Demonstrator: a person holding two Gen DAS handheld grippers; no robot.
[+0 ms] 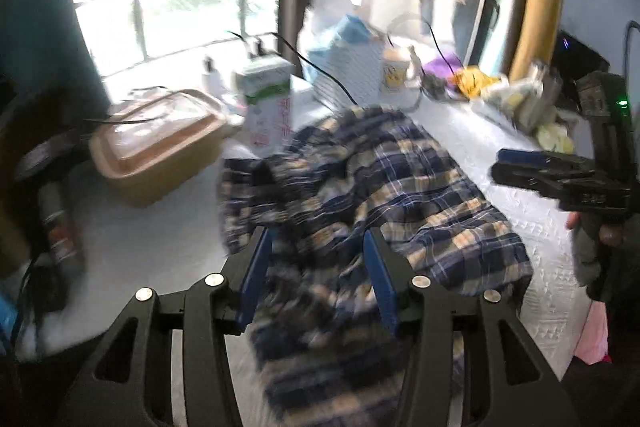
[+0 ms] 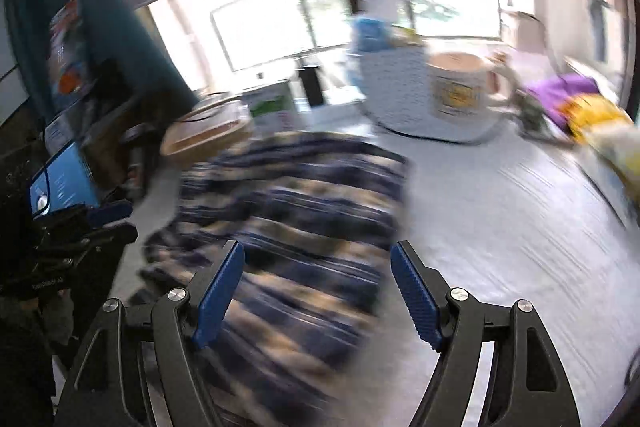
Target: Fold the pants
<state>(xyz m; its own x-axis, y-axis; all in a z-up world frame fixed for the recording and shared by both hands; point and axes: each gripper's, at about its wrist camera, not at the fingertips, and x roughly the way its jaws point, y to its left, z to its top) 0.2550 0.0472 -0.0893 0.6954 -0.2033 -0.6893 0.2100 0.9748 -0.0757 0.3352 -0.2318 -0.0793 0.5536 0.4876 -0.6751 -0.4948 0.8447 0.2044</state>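
The plaid pants (image 1: 372, 187) lie rumpled across the middle of the white tabletop (image 1: 516, 211), running from centre frame down to the lower edge in the left wrist view. The left hand-held gripper (image 1: 318, 279) hangs above the near end of the cloth, jaws part open with nothing pinched between the blue pads. The right hand-held gripper (image 2: 318, 295) stands wide open over the right edge of the pants, likewise empty; both views are blurred. A tan lidded container (image 1: 160, 143) and a carton (image 1: 266, 107) crowd the upper left, a mug (image 2: 464, 91) the upper right. My assessment: the cloth is not yet flat. Each hand-held gripper should take one corner of the same end, pinch a single edge, draw it taut, then lay it over squarely, clear of the clutter.
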